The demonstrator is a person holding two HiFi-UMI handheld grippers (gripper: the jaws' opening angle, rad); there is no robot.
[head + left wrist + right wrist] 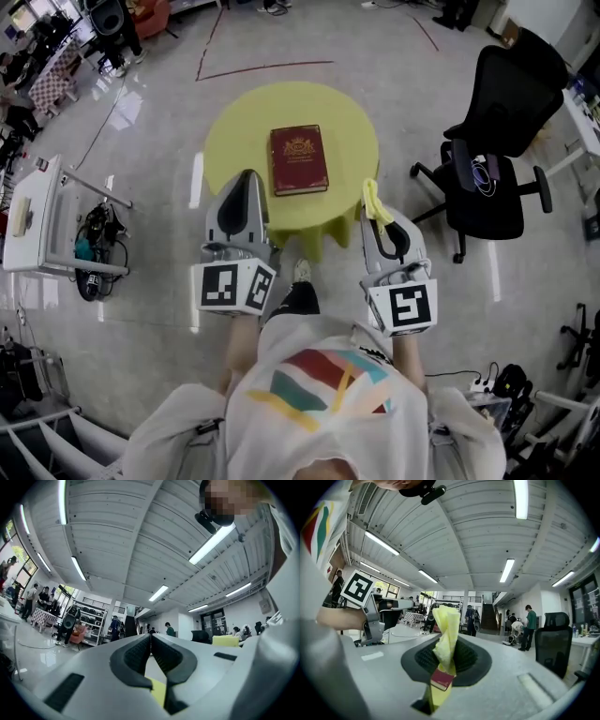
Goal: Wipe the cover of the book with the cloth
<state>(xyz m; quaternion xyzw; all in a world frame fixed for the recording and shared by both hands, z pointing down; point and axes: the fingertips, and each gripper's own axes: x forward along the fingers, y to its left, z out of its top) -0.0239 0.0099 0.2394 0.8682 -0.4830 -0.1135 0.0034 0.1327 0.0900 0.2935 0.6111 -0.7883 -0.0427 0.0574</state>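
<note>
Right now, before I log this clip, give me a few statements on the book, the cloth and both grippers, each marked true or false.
1. The book lies closed on the yellow table. True.
2. The right gripper is empty. False: its jaws are shut on the yellow cloth.
3. The left gripper has its jaws together with nothing between them. True.
4. The cloth rests on the book's cover. False: it is held in the gripper near the table's right edge, apart from the book.
5. The black office chair stands on the person's left. False: it is on the right of the table.
</note>
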